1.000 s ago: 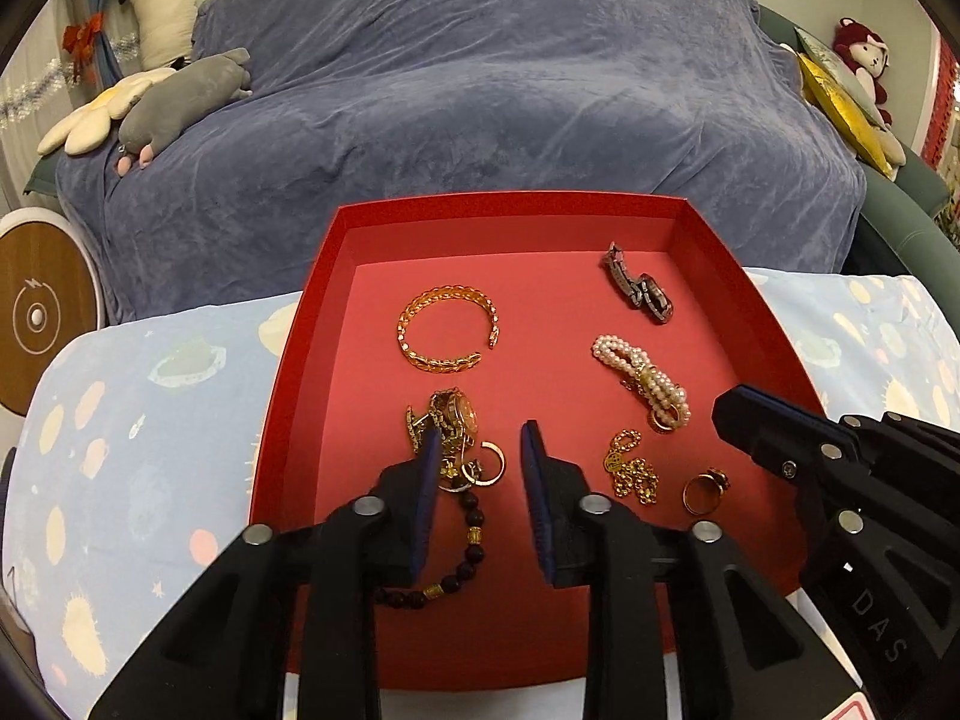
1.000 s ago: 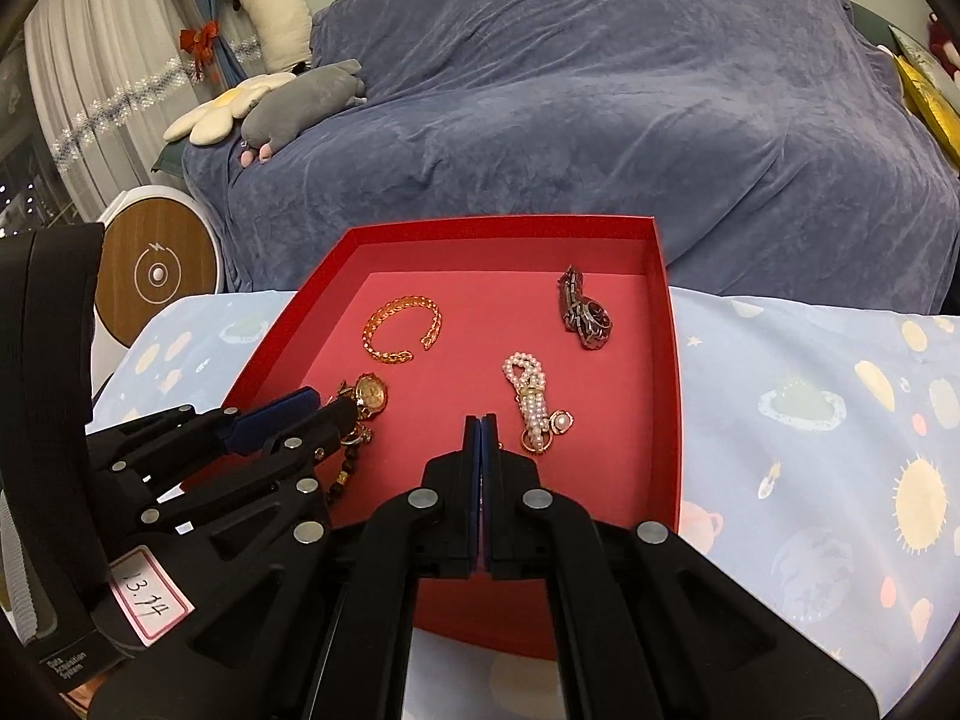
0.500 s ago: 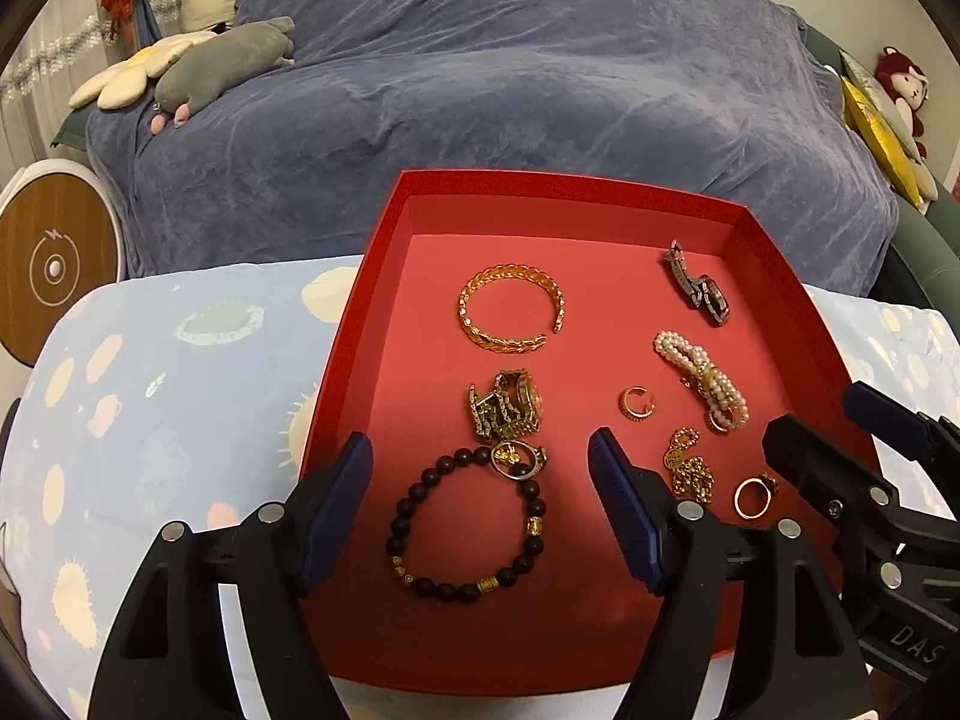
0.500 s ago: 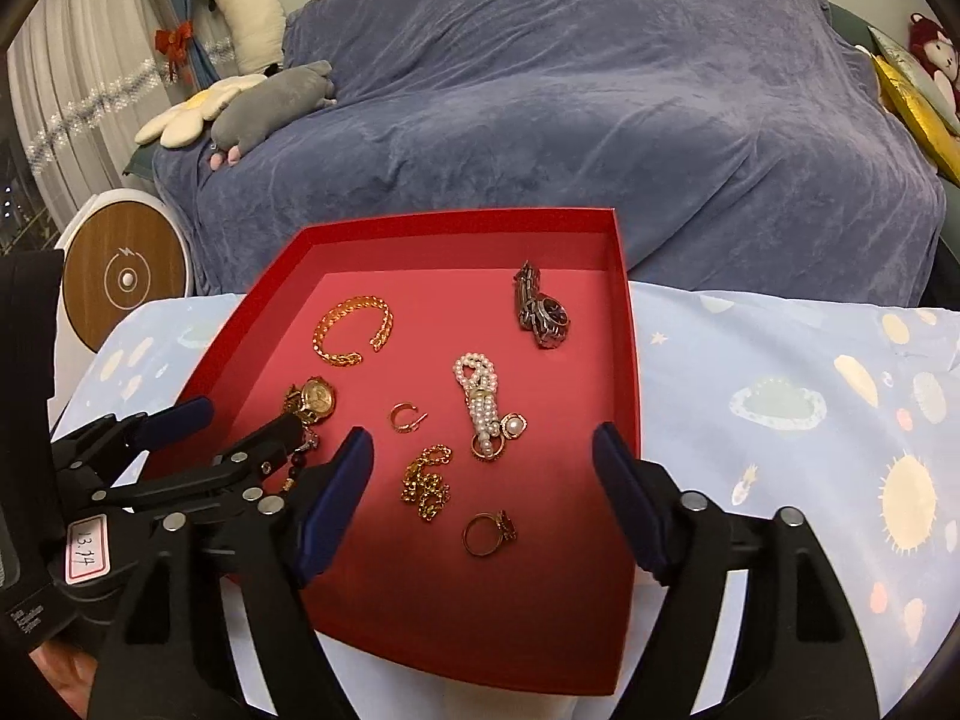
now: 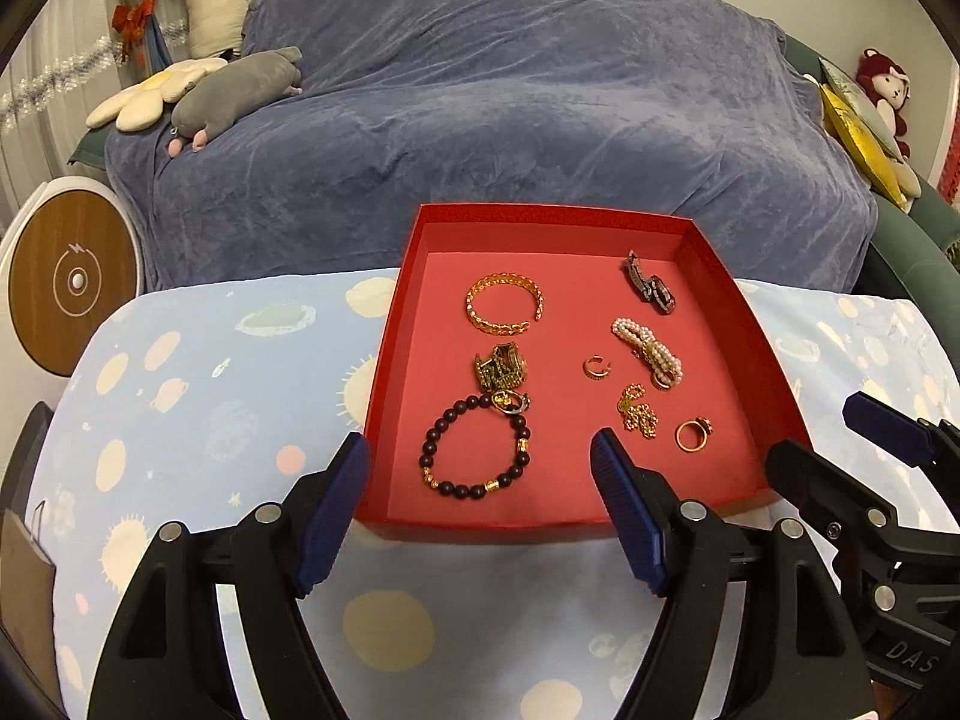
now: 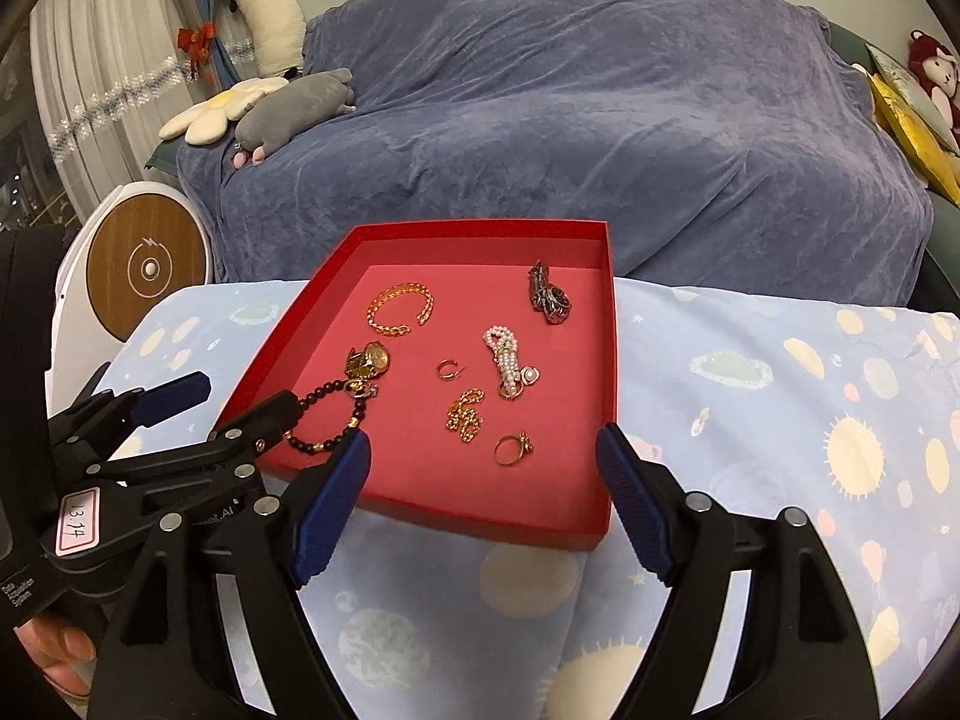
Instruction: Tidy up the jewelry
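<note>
Both grippers, left (image 5: 480, 492) and right (image 6: 483, 495), spread wide and holding nothing | jewelry lies loose in red tray (image 5: 384, 396) | between picks, I judge | next: close on bead bracelet (image 5: 474, 447), near-left.

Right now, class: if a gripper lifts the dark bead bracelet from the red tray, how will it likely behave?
The dark bead bracelet would probably sag, being strung beads. Round beads may slip between flat pads. It touches the gold watch cluster, so it might drag that along.
</note>
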`<state>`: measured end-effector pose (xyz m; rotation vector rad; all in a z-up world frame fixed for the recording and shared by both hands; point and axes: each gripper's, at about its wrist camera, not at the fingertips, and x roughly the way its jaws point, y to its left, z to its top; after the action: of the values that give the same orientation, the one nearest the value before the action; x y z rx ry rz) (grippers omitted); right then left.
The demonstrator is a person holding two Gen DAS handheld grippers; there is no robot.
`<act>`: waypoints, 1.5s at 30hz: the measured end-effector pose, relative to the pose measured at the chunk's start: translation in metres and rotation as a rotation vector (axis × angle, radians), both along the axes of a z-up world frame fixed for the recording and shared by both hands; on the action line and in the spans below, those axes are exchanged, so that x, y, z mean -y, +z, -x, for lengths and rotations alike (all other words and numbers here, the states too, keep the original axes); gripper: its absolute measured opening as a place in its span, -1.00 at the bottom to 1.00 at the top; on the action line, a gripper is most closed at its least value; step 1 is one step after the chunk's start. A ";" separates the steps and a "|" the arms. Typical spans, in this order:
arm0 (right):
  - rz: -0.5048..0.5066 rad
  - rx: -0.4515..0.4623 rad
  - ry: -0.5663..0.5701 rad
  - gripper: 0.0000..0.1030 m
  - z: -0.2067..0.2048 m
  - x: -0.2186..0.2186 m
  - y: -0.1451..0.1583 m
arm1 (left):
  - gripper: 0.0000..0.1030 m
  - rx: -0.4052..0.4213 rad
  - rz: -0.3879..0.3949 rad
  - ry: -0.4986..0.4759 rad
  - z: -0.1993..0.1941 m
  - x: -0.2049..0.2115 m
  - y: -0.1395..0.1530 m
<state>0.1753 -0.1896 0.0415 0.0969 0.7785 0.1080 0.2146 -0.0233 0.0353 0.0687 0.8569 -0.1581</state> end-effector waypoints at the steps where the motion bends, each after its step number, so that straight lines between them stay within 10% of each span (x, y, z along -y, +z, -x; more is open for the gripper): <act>1: -0.003 0.001 -0.001 0.48 0.006 -0.001 0.001 | 0.42 -0.001 0.005 -0.002 0.005 -0.001 0.002; 45: 0.027 -0.020 -0.042 0.72 0.087 -0.013 -0.019 | 0.42 -0.077 0.013 0.067 0.091 -0.018 -0.022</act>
<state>0.0887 -0.1770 0.0230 0.0890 0.7972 0.0570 0.1232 -0.0050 0.0131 0.0221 0.9342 -0.1042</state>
